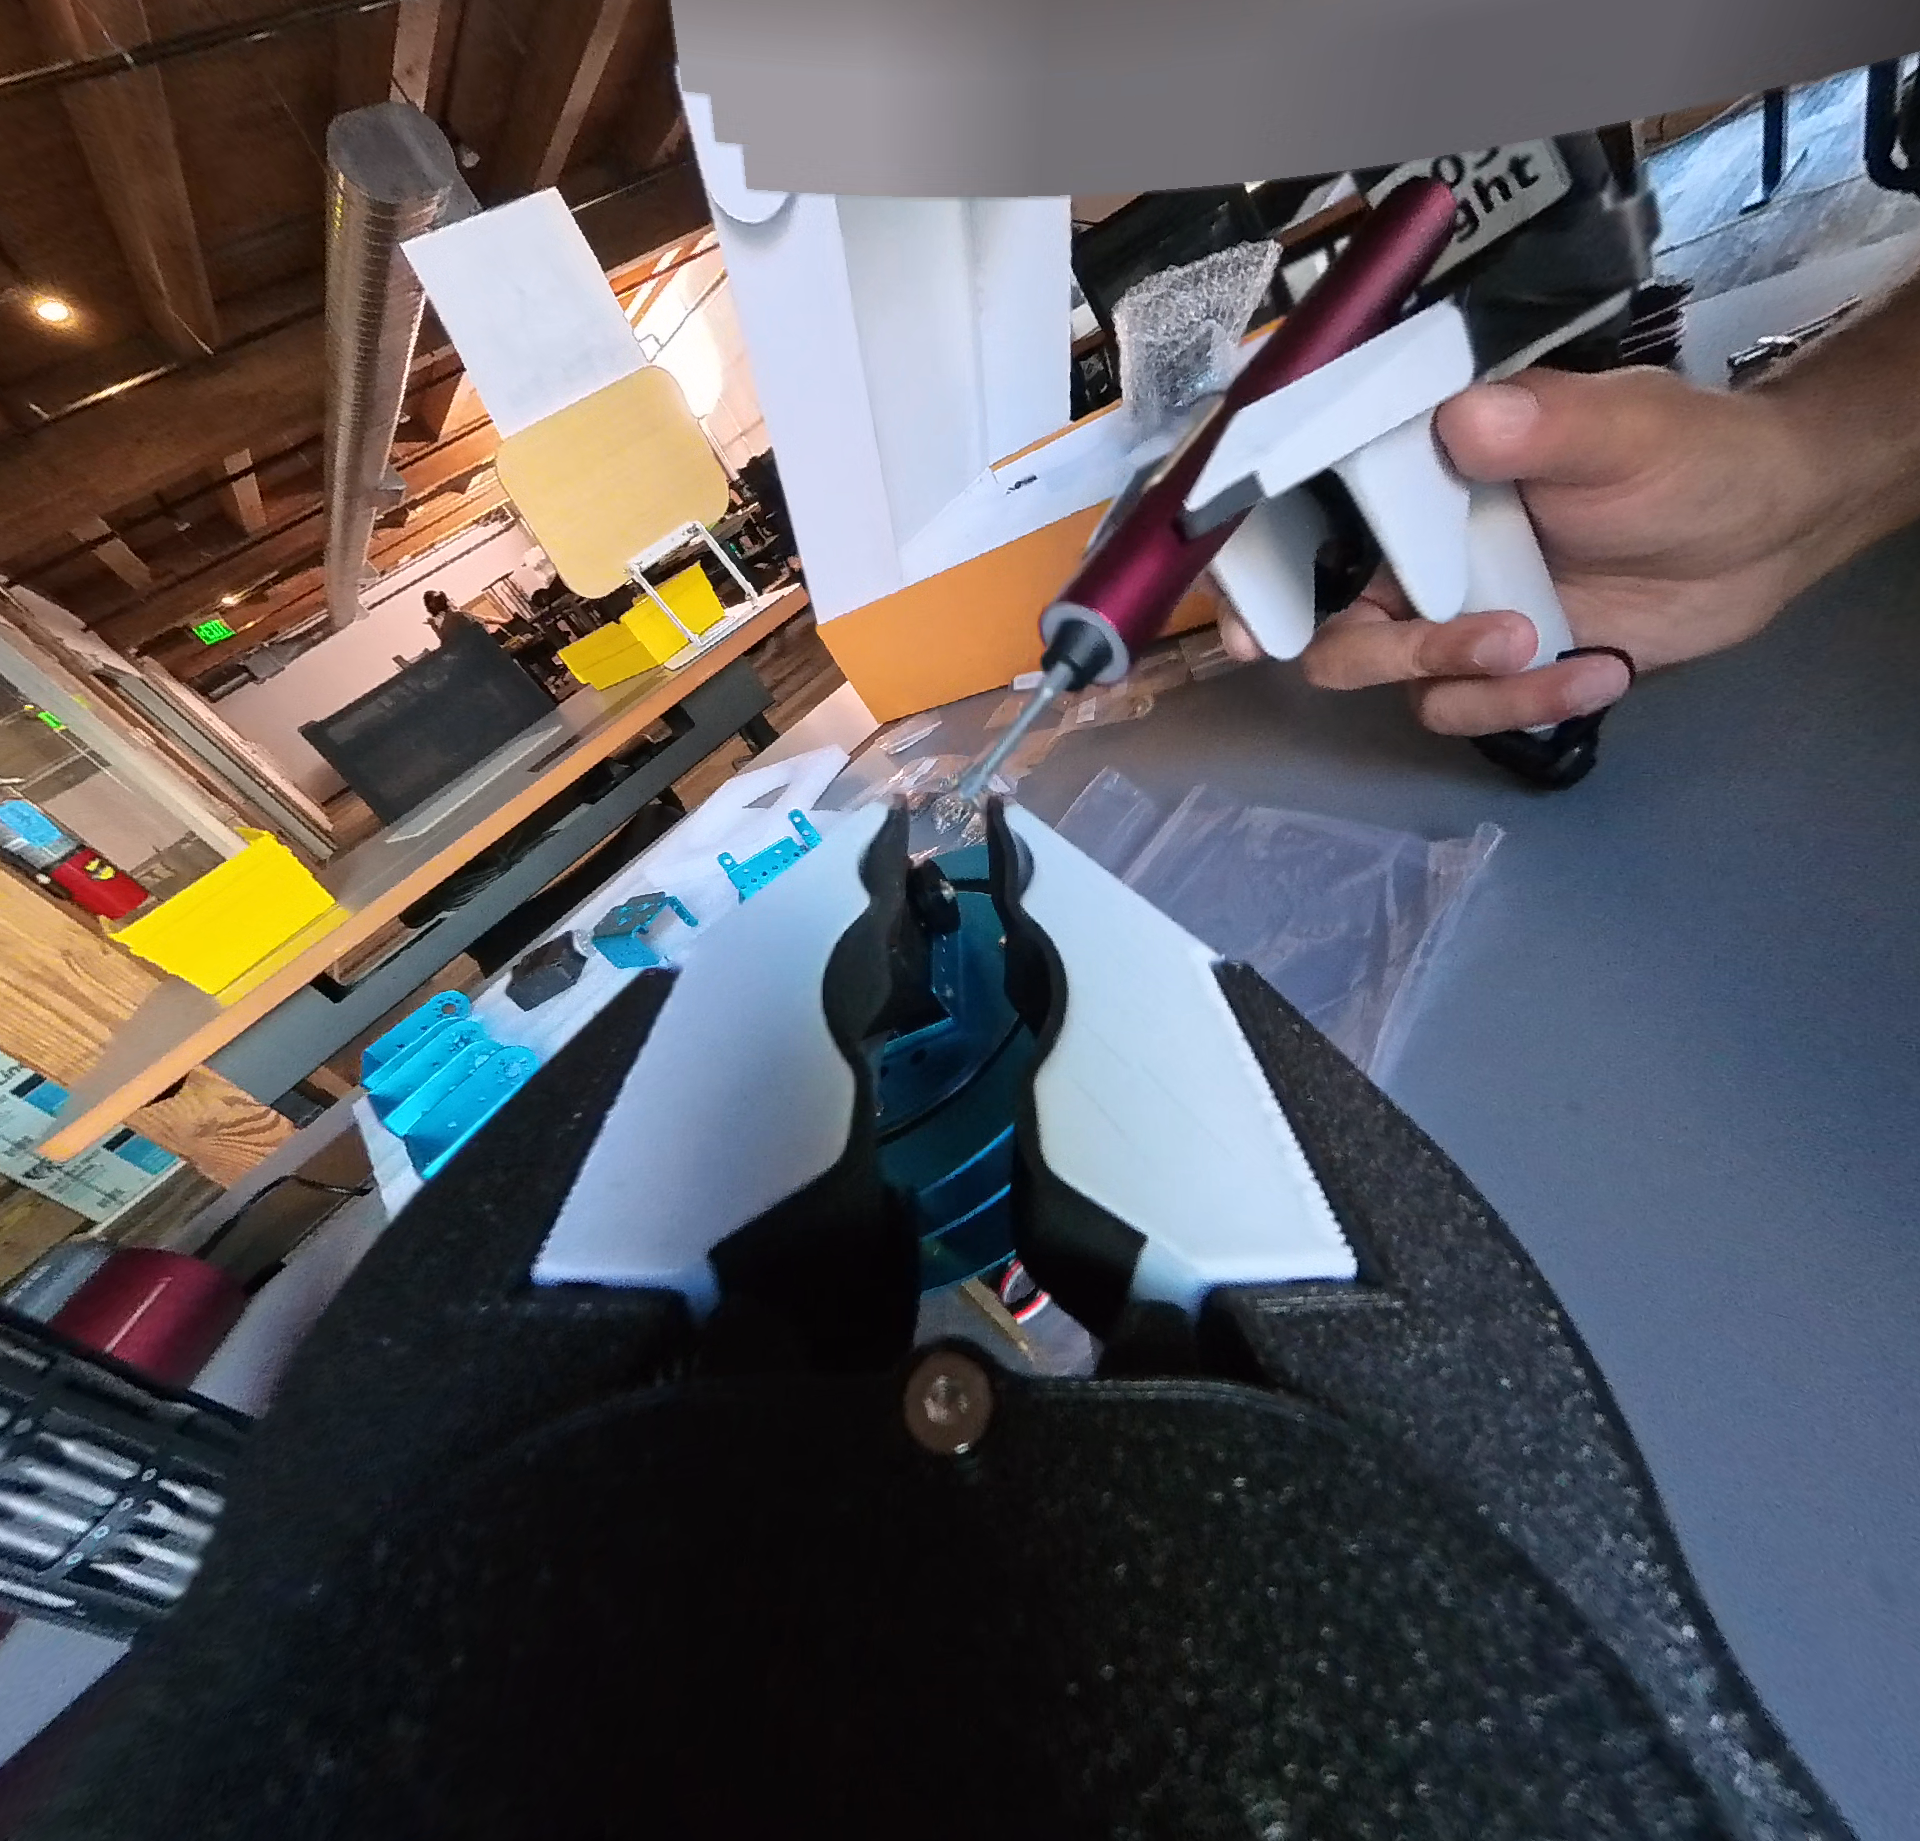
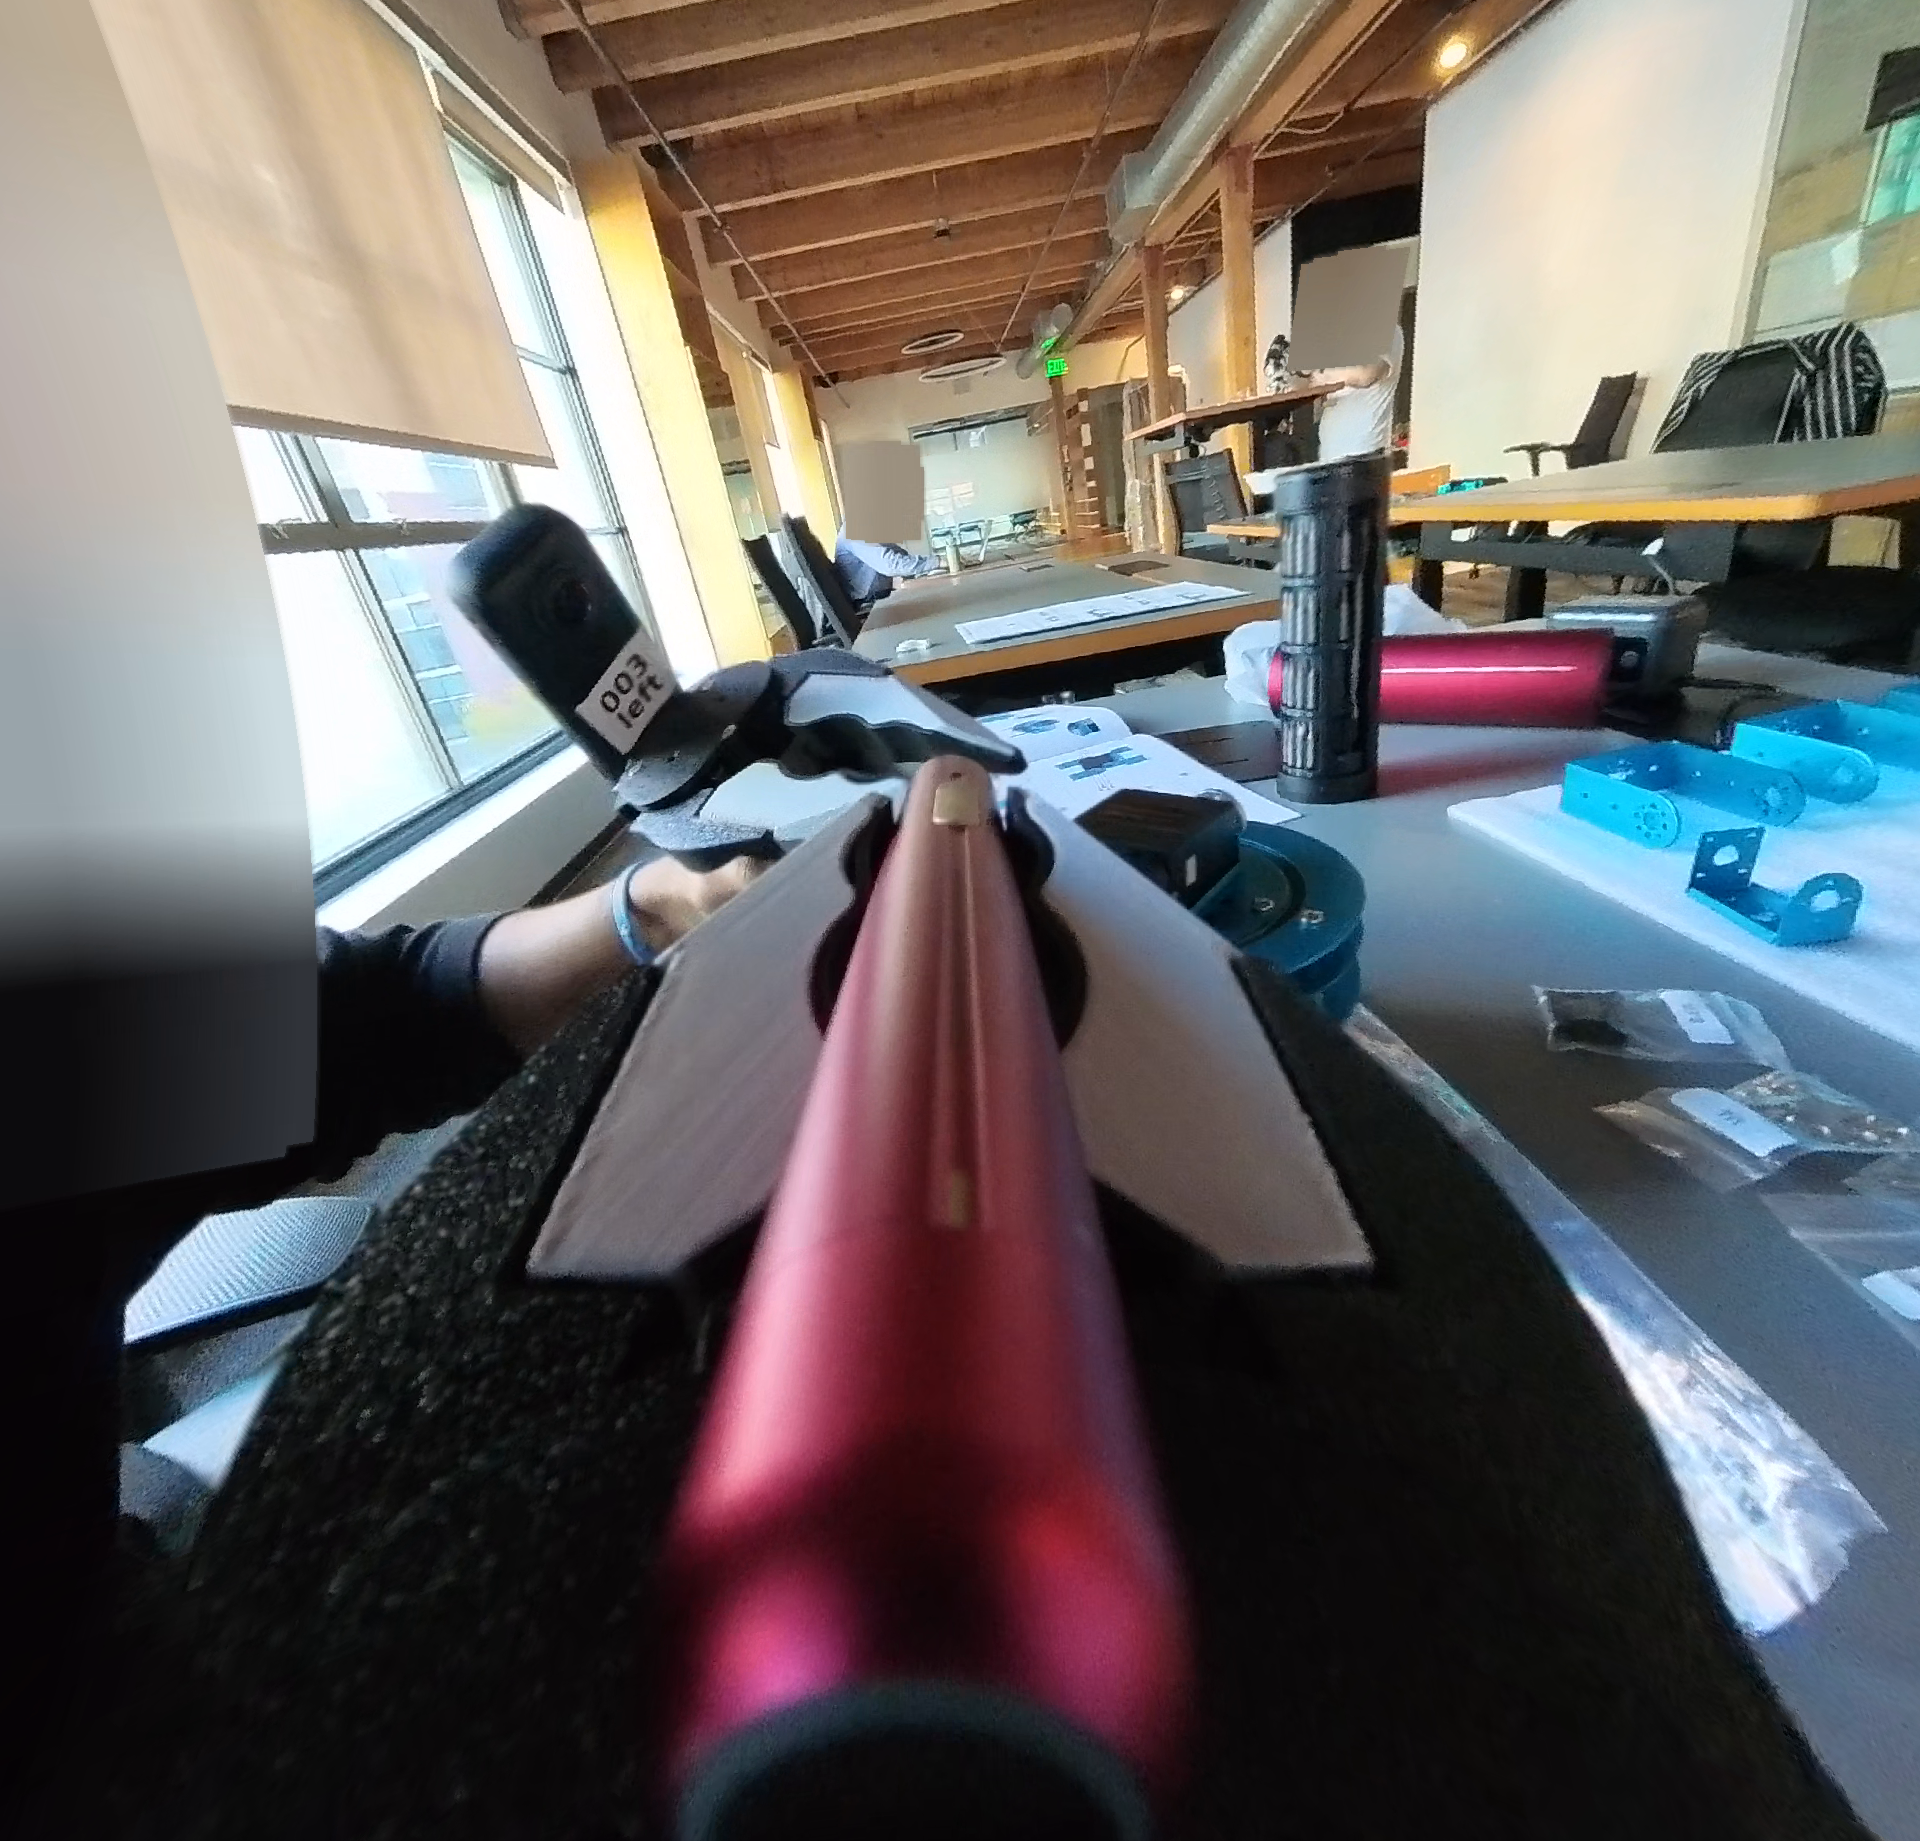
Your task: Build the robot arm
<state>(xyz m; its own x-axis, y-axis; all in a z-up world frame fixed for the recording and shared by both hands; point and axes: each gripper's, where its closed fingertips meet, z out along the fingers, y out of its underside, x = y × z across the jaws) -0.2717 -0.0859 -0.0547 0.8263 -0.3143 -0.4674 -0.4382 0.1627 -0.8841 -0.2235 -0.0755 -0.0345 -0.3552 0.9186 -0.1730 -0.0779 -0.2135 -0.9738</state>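
Both of your grippers are gripping: your left gripper (image 1: 943,823), centre frame, is nearly closed around one teal round base (image 1: 961,1147); your right gripper (image 2: 948,815) clamps one magenta screwdriver (image 2: 925,1220). Four blue brackets (image 1: 447,1074) lie left.

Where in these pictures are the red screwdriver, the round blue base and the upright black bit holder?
red screwdriver (image 1: 1236,451), left wrist view, on its barrel.
round blue base (image 2: 1304,903), right wrist view, on its top disc.
black bit holder (image 2: 1328,628), right wrist view, on its side.

Screwdriver (image 2: 935,1220) tip hidden behind right tongs (image 2: 951,804).
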